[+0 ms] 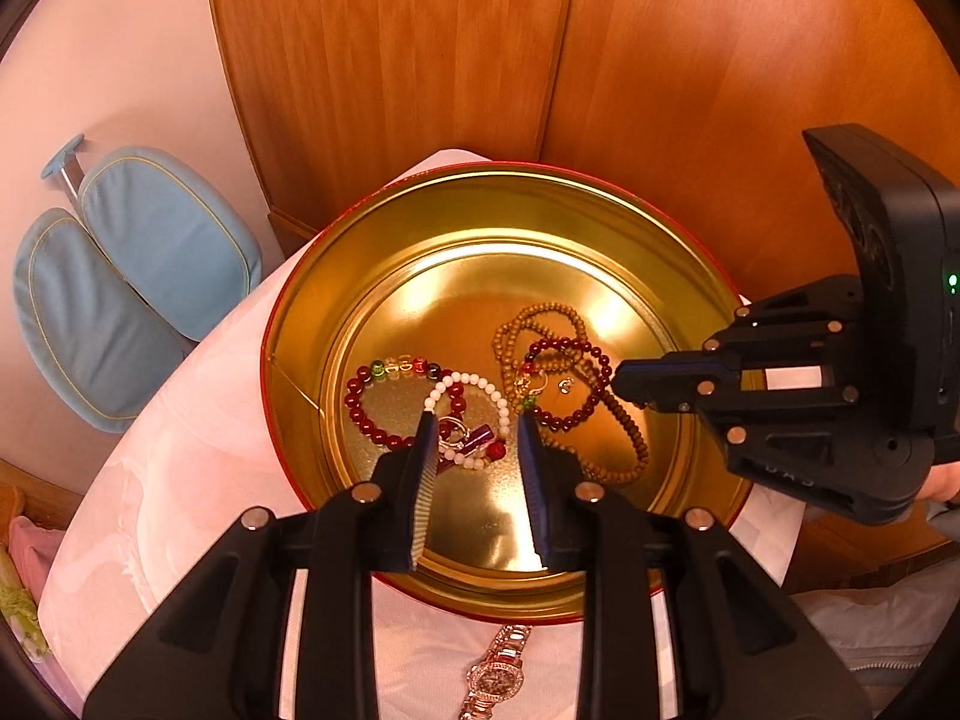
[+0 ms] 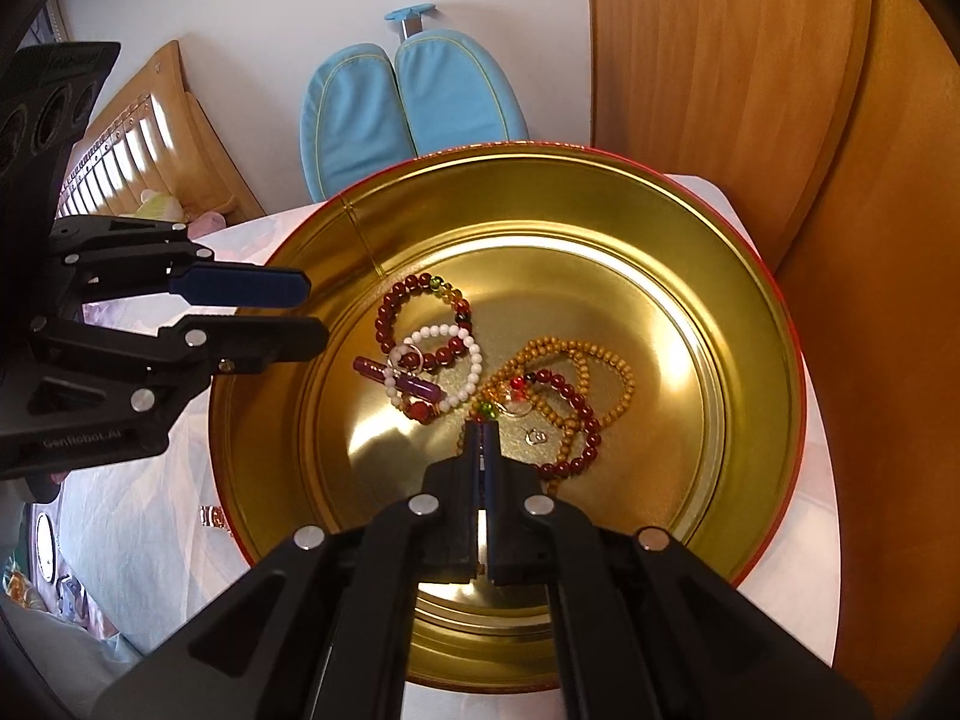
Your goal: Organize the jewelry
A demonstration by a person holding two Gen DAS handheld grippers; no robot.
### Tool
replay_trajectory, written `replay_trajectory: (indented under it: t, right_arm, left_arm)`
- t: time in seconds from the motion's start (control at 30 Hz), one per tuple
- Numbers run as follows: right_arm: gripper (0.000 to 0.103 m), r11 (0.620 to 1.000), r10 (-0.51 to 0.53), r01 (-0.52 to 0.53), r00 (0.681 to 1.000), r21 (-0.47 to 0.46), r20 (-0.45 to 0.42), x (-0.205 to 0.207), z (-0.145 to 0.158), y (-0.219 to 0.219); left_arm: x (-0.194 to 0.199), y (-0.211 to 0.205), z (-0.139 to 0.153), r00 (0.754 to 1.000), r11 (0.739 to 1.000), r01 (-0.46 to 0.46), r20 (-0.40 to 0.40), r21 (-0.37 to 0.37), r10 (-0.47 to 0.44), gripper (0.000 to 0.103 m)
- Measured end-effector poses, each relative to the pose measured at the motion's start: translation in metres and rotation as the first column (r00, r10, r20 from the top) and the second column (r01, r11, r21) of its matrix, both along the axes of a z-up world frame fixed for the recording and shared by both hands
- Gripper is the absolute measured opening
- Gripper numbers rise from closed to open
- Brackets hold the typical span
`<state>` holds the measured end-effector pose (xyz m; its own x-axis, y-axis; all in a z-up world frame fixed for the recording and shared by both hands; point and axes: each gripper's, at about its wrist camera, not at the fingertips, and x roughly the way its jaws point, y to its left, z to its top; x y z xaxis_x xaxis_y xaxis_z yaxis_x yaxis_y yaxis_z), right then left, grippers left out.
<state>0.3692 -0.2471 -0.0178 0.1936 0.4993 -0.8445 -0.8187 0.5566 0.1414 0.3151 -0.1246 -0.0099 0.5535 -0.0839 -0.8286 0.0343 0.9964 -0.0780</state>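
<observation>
A round gold tin (image 1: 300, 324) (image 2: 750, 276) holds the jewelry. At its left lie a dark red bracelet with coloured beads (image 1: 360, 408) (image 2: 390, 312), a white bead bracelet (image 1: 474, 381) (image 2: 474, 360) and a purple pendant (image 1: 480, 438) (image 2: 414, 387). At its right, a wooden bead necklace (image 1: 636, 438) (image 2: 606, 360) is tangled with a second dark red bracelet (image 1: 576, 348) (image 2: 588, 426). My left gripper (image 1: 478, 426) (image 2: 264, 312) hovers open above the white bracelet, holding nothing. My right gripper (image 1: 621, 384) (image 2: 480, 435) is shut, its tips at the second red bracelet. A rose-gold watch (image 1: 498, 672) lies outside the tin.
The tin sits on a white cloth (image 1: 198, 450) over a small table. Wooden wardrobe doors (image 1: 420, 60) (image 2: 720, 90) stand close behind it. A blue padded chair back (image 1: 132, 276) (image 2: 408, 114) is beyond the table's edge, and a slatted wooden headboard (image 2: 156, 138) farther off.
</observation>
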Motion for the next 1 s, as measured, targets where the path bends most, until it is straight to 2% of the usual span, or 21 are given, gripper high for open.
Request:
replay_trajectory:
  t: [0.13,0.4,0.43,0.47,0.5,0.53,0.6,0.63,0.7,1.0]
  right_arm:
    - [0.002,1.000,-0.002,0.002,1.000,-0.012,-0.004,0.001,-0.002,-0.001]
    - [0.003,1.000,0.016,-0.015,0.999,-0.005,0.052,-0.005,0.007,-0.003]
    - [0.006,1.000,0.017,-0.017,0.998,-0.010,0.056,-0.005,0.007,-0.003]
    - [0.012,1.000,0.015,-0.014,0.998,-0.019,0.060,-0.005,0.007,-0.002]
    - [0.034,1.000,0.010,-0.008,0.998,-0.023,0.062,-0.004,0.008,-0.003]
    - [0.056,1.000,0.003,-0.002,0.998,-0.013,0.069,-0.004,0.010,-0.005]
    - [0.079,1.000,-0.028,0.028,0.993,0.006,0.117,-0.006,0.016,-0.009]
    - [0.089,0.999,-0.044,0.043,0.989,0.013,0.140,-0.007,0.019,-0.011]
    - [0.094,0.998,-0.068,0.065,0.984,0.022,0.163,-0.007,0.023,-0.014]
    - [0.094,0.998,-0.068,0.067,0.987,0.008,0.146,-0.012,0.026,-0.020]
  left_arm:
    - [0.000,-0.003,-0.001,1.000,1.000,0.005,0.001,-0.001,-0.005,0.027]
    - [-0.009,-0.001,0.010,0.999,1.000,-0.006,0.041,-0.001,0.006,0.027]
    - [-0.009,-0.001,0.011,0.999,1.000,-0.010,0.046,0.010,0.010,0.028]
    - [-0.010,-0.002,0.012,0.999,1.000,-0.010,0.052,0.019,0.009,0.028]
    - [-0.011,-0.001,0.014,0.998,1.000,-0.014,0.059,0.023,0.013,0.031]
    - [-0.012,0.000,0.017,0.997,0.999,-0.025,0.067,0.021,0.023,0.039]
    - [-0.019,0.004,0.025,0.993,0.998,-0.064,0.099,0.023,0.062,0.080]
    - [-0.023,0.006,0.029,0.989,0.996,-0.086,0.127,0.026,0.082,0.083]
    - [-0.029,0.011,0.035,0.984,0.994,-0.105,0.148,0.009,0.102,0.083]
    - [-0.045,0.023,0.033,0.983,0.989,-0.148,0.112,0.017,0.145,0.083]
